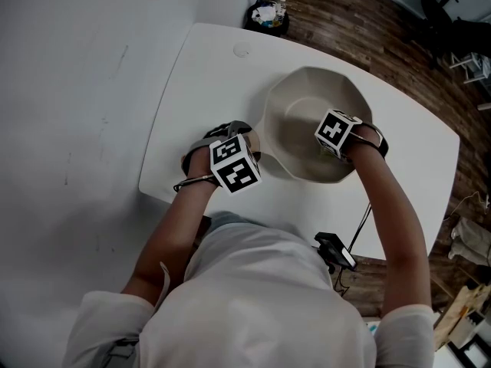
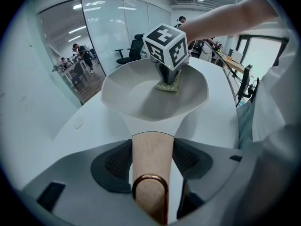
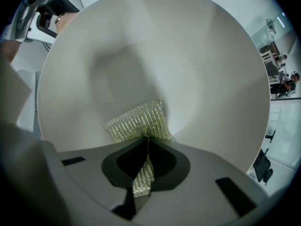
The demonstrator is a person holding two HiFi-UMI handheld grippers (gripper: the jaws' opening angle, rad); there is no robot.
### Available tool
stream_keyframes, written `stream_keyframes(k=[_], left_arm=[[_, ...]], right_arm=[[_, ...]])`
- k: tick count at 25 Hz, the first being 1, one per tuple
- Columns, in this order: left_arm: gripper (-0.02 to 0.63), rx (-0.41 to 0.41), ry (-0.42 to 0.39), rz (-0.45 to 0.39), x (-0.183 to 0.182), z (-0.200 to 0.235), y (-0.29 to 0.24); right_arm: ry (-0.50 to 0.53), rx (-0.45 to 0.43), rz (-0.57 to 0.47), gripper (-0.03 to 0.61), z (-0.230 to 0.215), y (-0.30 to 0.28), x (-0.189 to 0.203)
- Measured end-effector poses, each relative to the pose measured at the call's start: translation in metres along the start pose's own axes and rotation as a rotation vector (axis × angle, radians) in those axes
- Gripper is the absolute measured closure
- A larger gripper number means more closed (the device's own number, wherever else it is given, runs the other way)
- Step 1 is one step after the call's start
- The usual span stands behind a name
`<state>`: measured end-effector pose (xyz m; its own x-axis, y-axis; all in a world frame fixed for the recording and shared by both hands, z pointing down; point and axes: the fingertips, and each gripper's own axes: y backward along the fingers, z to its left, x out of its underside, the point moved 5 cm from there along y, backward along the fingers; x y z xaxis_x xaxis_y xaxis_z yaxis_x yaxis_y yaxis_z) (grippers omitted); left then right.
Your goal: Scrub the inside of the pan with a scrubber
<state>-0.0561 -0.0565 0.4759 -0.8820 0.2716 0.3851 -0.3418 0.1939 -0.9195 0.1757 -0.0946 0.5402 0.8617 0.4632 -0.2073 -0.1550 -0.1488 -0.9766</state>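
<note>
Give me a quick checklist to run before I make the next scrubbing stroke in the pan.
1. Left tongs shut on the wooden handle: ok.
2. Right tongs shut on the scrubber: ok, it is pinched at one end with most of the pad free.
3. Scrubber touching the inside of the pan: ok, the pad lies against the inner wall.
4. Pan well in from the edges of the table: ok.
5. Pan resting flat on the table rather than lifted: cannot tell.
6. Residue left inside the pan: cannot tell; none shows on the visible surface.
</note>
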Motion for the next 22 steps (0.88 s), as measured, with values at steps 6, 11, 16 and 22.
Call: stream_keyframes(k=[6, 11, 16, 22], left_arm=[[0.35, -0.003, -0.005, -0.002, 0.001, 0.001, 0.0], [0.35, -0.002, -0.012, -0.004, 0.0, 0.001, 0.0], [0.35, -0.002, -0.028, -0.009, 0.001, 0.001, 0.0], [0.35, -0.004, -0.038, -0.012, 0.0, 0.001, 0.0]], right_arm=[[0.022, 0.185, -0.028, 0.552, -0.023, -0.001, -0.009], [0.026, 0.314, -0.075, 0.552, -0.039, 0.003, -0.017], [0.007, 0.408, -0.195, 0.552, -0.051, 0.009, -0.03], [-0.076, 0.457, -0.376, 0.552, -0.06, 0.018, -0.047]])
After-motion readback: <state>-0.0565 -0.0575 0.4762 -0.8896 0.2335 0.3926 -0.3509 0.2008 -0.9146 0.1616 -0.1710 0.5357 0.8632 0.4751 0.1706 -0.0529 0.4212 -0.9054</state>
